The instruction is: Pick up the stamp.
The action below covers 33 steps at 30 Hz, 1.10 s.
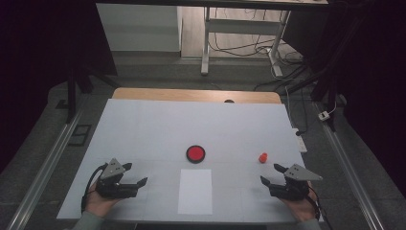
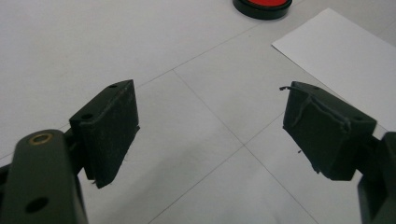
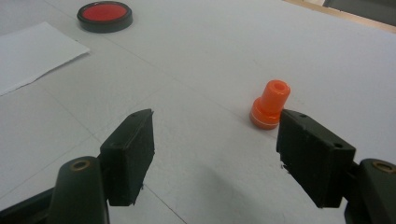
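Orange stamp (image 3: 270, 106) — upright (stepped), ungripped

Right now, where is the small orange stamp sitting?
In the high view the orange stamp stands upright on the table's right side, just ahead of the open right gripper and right of the round red ink pad, touching neither.

one orange stamp (image 1: 263, 157), one red ink pad (image 1: 195, 154), one paper sheet (image 1: 195, 191)
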Available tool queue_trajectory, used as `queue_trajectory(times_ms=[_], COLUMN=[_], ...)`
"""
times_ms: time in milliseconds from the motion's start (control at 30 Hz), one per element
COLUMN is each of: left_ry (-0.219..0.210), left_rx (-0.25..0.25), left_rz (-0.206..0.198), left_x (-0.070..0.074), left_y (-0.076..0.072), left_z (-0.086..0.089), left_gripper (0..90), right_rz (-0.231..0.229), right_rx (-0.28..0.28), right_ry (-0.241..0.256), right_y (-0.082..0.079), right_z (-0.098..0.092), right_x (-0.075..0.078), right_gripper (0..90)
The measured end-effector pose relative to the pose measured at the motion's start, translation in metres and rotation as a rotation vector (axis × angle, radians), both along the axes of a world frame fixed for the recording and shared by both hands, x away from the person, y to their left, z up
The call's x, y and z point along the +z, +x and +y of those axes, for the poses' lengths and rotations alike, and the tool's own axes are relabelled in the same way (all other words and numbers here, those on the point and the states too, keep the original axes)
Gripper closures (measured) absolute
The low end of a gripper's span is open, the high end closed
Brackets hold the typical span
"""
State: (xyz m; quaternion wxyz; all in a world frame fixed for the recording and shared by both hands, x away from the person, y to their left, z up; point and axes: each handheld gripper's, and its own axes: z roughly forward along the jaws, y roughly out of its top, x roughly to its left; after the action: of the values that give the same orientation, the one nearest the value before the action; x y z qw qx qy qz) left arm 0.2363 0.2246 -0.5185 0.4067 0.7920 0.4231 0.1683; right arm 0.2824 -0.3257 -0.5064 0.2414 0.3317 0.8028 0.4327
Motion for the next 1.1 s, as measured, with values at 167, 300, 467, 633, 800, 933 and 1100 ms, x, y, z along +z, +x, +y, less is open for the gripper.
queue_trajectory(times_ms=[167,300,467,633,800,933,1100], left_ry=[0.007,0.006,0.007,0.009,0.01,0.016,0.015], left_rx=[-0.005,-0.004,0.003,0.001,-0.011,-0.022,-0.026], left_rz=[-0.002,-0.005,-0.017,-0.011,-0.015,-0.007,-0.005], left_x=[0.0,0.0,0.001,0.0,0.001,-0.001,-0.001], left_y=[0.001,0.001,0.002,0.003,0.002,0.002,0.002], left_z=[-0.001,0.001,0.002,0.002,-0.001,-0.003,-0.004], left_gripper=[18.1,18.1,18.1,18.1,18.3,18.3,18.3], right_rz=[0.002,0.006,0.011,0.01,0.011,0.009,-0.005], right_rx=[0.001,0.004,0.011,0.017,0.017,0.011,0.01], right_ry=[0.003,0.004,0.003,0.005,0.016,0.016,0.024], right_y=[0.0,0.0,0.0,0.0,0.001,0.003,0.005], right_z=[0.0,0.001,0.003,0.005,0.006,0.007,0.01], right_x=[0.001,0.0,0.0,0.001,0.002,0.007,0.015], right_gripper=[28.0,28.4,28.9,29.7,30.3,30.6,31.2])
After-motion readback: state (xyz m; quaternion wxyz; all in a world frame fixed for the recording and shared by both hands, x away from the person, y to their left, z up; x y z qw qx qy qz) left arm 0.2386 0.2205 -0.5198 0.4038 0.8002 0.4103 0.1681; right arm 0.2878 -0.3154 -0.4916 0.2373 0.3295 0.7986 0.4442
